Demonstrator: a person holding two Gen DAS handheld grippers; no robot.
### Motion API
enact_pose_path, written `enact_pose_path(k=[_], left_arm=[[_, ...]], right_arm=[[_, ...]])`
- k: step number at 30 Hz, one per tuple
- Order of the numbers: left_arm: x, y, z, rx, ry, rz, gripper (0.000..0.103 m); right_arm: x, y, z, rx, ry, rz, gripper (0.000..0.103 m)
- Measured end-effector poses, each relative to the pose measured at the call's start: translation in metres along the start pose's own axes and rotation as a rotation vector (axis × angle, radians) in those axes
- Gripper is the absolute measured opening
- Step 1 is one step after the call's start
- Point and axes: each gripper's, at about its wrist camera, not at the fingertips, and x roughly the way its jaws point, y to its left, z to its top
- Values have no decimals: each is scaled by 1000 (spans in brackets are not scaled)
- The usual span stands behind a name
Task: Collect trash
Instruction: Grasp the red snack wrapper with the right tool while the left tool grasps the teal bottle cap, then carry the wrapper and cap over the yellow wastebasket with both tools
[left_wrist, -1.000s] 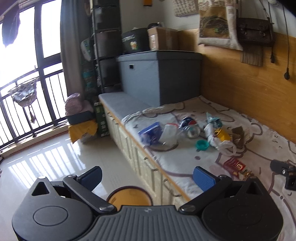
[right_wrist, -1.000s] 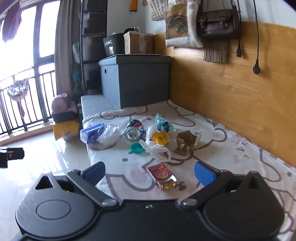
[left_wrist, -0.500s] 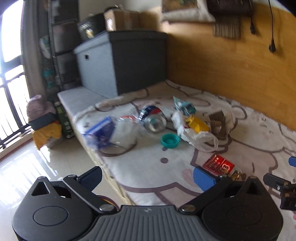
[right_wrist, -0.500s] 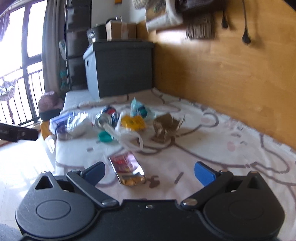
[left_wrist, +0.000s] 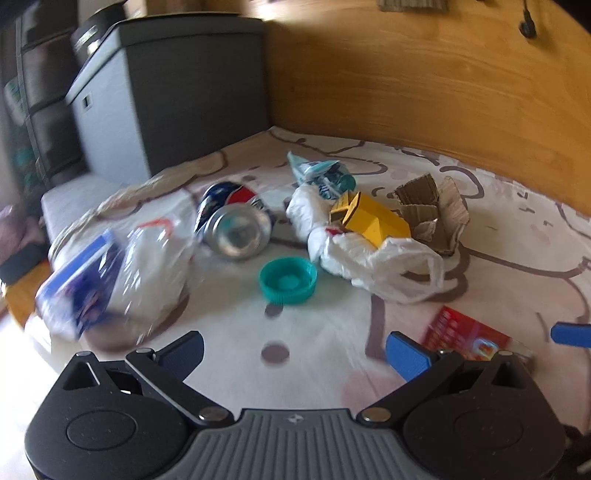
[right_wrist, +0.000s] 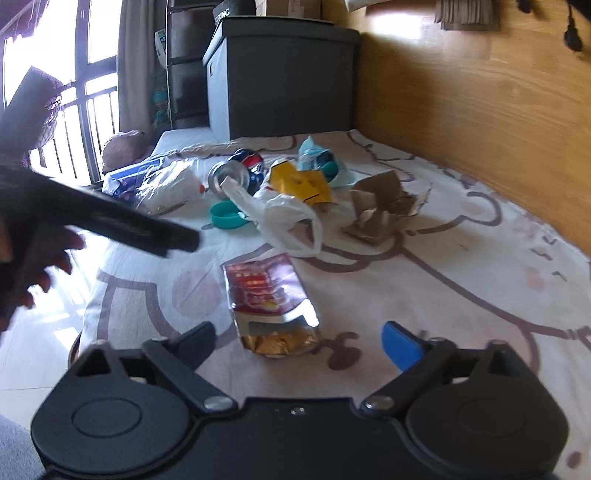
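Your right claw (right_wrist: 297, 341), spread but just been closing, brackets the snack packet (right_wrist: 271, 301): light, crinkly, slippery foil; pinch its flat middle.

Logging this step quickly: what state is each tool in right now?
Left tool: open, holding nothing.
Right tool: open, jaws just closing slightly, red snack packet lying ahead, not gripped.

Patterned bedsheet (right_wrist: 424, 266), pale with brown cartoon outlines, covers the platform. Dark grey storage box (right_wrist: 284, 74) stands at the sheet's far end, against the wood-panelled wall (right_wrist: 480, 103) that runs along the sheet's far side. Beyond the box: stacked dark drawers (right_wrist: 186, 51), curtain (right_wrist: 138, 62), balcony railing (right_wrist: 79, 125). A black plug (right_wrist: 571, 35) hangs on the wall.
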Motion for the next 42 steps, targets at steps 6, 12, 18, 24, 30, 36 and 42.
enact_pose_path(k=[6,12,18,24,30,36,42], left_arm=[[40,5,11,78,-21,-49,103],[68,19,17,194,-12,-140,103],[91,46,15,94,16,-261,103],[87,41,8,86,-34,-226,103],[81,31,13,89,-83,-212,60],[76,28,18,40,-46,-189,50],[47,34,3,6,-47,-142,50]], right_arm=[[19,4,8,18,-2,38,83],[41,10,15,22,17,84,66],[45,13,14,35,24,71,60],[39,12,10,99,31,36,57],[27,16,4,151,37,9,56],[22,21,3,169,48,-30,56],[21,21,4,207,67,-53,55]])
